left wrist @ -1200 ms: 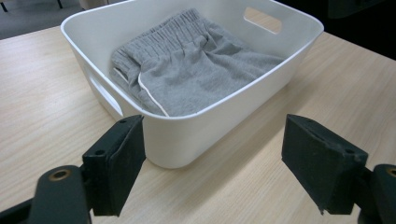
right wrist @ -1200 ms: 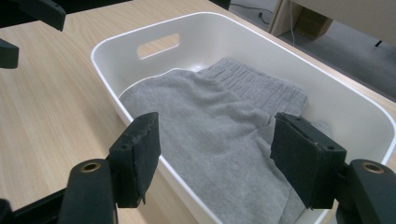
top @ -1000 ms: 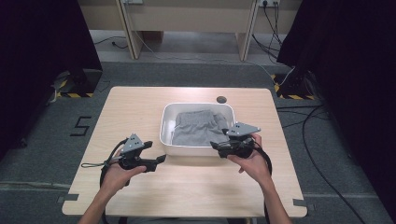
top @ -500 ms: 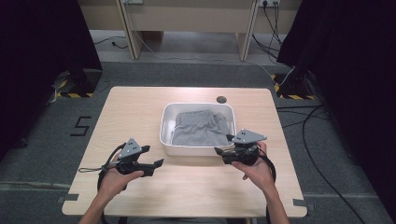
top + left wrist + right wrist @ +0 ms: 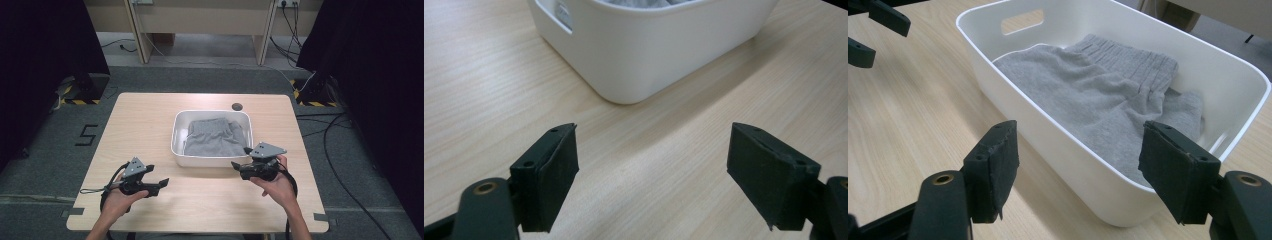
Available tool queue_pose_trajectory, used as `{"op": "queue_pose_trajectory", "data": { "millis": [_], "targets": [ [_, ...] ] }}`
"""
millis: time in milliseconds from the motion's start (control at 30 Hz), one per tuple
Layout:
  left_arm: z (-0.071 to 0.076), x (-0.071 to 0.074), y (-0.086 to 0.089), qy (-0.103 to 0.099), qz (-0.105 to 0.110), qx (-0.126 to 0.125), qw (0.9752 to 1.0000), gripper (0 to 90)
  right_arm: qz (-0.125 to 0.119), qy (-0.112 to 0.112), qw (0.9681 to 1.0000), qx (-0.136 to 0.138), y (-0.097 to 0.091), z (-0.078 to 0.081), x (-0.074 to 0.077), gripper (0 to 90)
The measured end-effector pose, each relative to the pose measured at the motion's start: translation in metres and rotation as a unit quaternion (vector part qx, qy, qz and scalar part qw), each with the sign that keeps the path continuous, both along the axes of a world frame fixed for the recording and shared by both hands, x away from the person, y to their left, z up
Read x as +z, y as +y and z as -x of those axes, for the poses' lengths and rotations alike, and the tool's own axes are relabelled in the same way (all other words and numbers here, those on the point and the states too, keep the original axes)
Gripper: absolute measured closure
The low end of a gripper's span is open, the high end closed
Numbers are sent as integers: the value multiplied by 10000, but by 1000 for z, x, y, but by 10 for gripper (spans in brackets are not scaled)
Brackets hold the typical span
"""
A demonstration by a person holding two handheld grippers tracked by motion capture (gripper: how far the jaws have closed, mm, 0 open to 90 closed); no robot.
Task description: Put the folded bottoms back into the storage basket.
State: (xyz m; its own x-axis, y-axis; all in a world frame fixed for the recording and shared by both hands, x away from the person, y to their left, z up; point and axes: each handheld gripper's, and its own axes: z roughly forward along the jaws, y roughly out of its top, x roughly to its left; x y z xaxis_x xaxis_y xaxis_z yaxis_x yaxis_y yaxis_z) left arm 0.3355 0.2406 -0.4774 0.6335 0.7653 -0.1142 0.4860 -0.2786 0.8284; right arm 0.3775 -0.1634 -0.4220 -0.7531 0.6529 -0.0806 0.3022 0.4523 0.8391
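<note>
Light wooden table (image 5: 150,125), white tub (image 5: 176,140) near centre, small dark disc (image 5: 237,106) behind it

Overhead plus two close claw-cameras, sharing tub (image 5: 212,161)

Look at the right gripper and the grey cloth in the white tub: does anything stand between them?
Yes: the white tub's near wall. The right gripper, jaws open and empty, sits low outside it, while the grey cloth lies inside, below the rim. From above the tub is open; nothing covers the cloth.
</note>
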Motion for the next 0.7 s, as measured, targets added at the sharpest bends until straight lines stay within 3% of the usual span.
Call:
{"op": "queue_pose_trajectory", "data": {
  "millis": [433,700],
  "targets": [
    [10,-19,9,144,-163,98,9997,200,103,117,9997,-163,-11,13,-10,327],
    [10,-30,7,287,-264,74,9992,200,196,247,9993,-218,-19,23,-27,325]
  ]
}}
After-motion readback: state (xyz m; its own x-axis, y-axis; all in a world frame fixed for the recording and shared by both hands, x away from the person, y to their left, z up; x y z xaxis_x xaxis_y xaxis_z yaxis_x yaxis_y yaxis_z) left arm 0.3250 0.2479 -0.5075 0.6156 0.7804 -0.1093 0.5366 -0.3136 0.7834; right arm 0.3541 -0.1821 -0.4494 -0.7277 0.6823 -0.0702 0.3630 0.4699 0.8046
